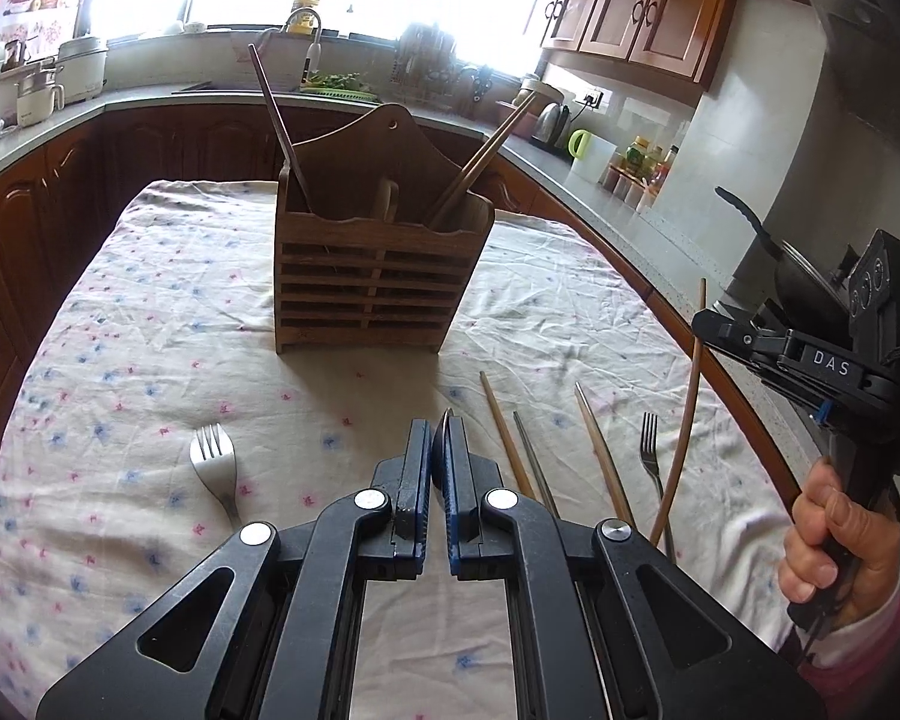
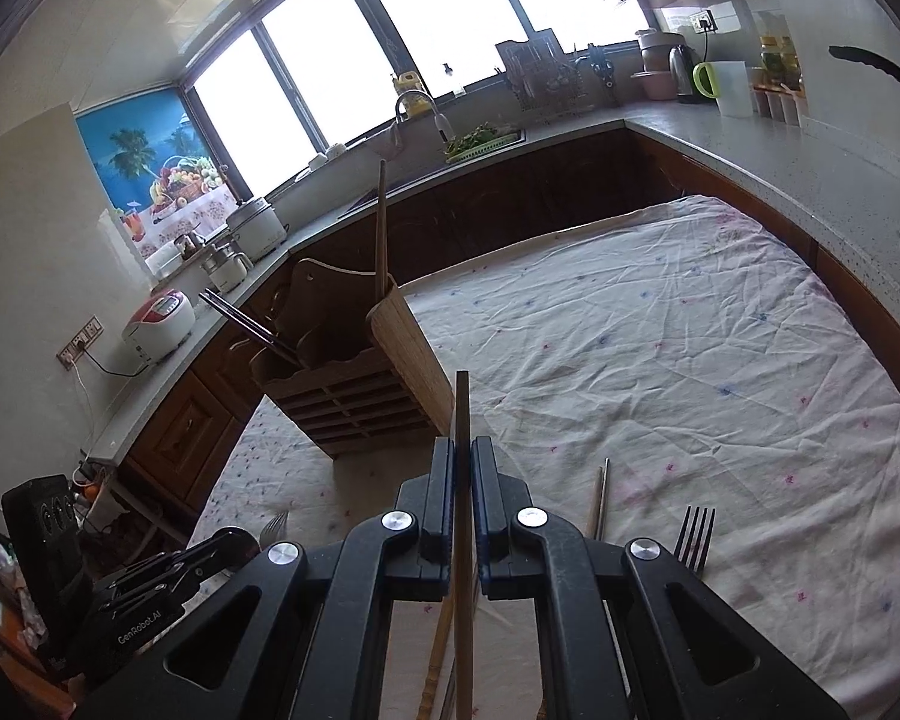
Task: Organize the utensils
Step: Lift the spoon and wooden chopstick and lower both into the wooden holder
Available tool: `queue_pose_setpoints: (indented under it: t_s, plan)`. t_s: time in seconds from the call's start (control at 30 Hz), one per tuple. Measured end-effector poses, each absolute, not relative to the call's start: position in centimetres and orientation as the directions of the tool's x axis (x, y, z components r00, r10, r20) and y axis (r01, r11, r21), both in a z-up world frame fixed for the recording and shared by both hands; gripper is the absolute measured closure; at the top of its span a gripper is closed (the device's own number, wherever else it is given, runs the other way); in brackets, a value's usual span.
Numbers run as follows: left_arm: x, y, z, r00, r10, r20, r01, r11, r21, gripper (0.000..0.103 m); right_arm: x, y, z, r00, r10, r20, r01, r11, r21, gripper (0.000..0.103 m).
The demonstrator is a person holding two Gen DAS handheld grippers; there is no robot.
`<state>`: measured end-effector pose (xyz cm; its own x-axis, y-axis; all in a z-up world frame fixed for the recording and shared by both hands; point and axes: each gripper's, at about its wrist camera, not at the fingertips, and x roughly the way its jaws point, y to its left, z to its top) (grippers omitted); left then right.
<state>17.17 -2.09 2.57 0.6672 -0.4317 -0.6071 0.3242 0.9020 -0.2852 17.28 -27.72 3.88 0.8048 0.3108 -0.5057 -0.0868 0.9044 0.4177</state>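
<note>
Here's the wooden utensil holder (image 1: 372, 276) standing upright toward the far middle of the table (image 1: 150, 360), which wears a wrinkled floral cloth. Its slatted front faces the left camera, tall shaped back panel behind. Inside, a dark chopstick (image 1: 276, 120) leans out of the left compartment, a pair of wooden chopsticks (image 1: 486, 144) leans out to the right, and something pale sits in the middle slot, too hidden to name. From the right wrist view the holder (image 2: 354, 396) shows its side wall, with one stick rising from the nearer compartment and dark metal-looking ones (image 2: 246, 324) poking from the farther one. The left tool (image 1: 440, 450) is pressed together on a thin metal utensil tip (image 1: 447, 420), only its sliver showing between the pads. The right tool (image 2: 462, 468) is pinching a dark wooden chopstick (image 2: 462, 414), which runs straight up between its fingers; in the left view that stick (image 1: 687, 408) is raised, off the table's right edge side. Lying on the cloth near the front edge: a silver fork (image 1: 213, 462) on the left, and to the right a wooden chopstick (image 1: 504, 438), a metal chopstick (image 1: 534, 462), another wooden one (image 1: 600, 450) and a dark fork (image 1: 651, 450), side by side.
</note>
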Motion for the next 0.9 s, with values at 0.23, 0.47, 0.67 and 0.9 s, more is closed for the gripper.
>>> queue_pose_setpoints:
  t_s: [0.23, 0.47, 0.67, 0.9]
  plan:
    - [16.4, -0.5, 4.7, 0.709, -0.425, -0.562, 0.311, 0.904, -0.292, 0.100, 16.0, -27.2, 5.9, 0.831, 0.319, -0.455, -0.119, 0.902, 0.415, 0.097]
    - [16.3, 0.6, 6.0, 0.745, -0.399, -0.535, 0.291, 0.916, -0.278, 0.100, 15.4, -27.0, 6.9, 0.845, 0.328, -0.422, -0.141, 0.898, 0.417, 0.097]
    - [16.8, 1.3, 6.9, 0.775, -0.368, -0.514, 0.267, 0.928, -0.260, 0.100, 15.3, -26.9, 8.0, 0.859, 0.330, -0.393, -0.155, 0.897, 0.414, 0.097]
    - [17.9, 2.6, 8.3, 0.822, -0.307, -0.480, 0.213, 0.947, -0.241, 0.100, 15.8, -26.3, 9.0, 0.865, 0.335, -0.374, -0.176, 0.900, 0.399, 0.097]
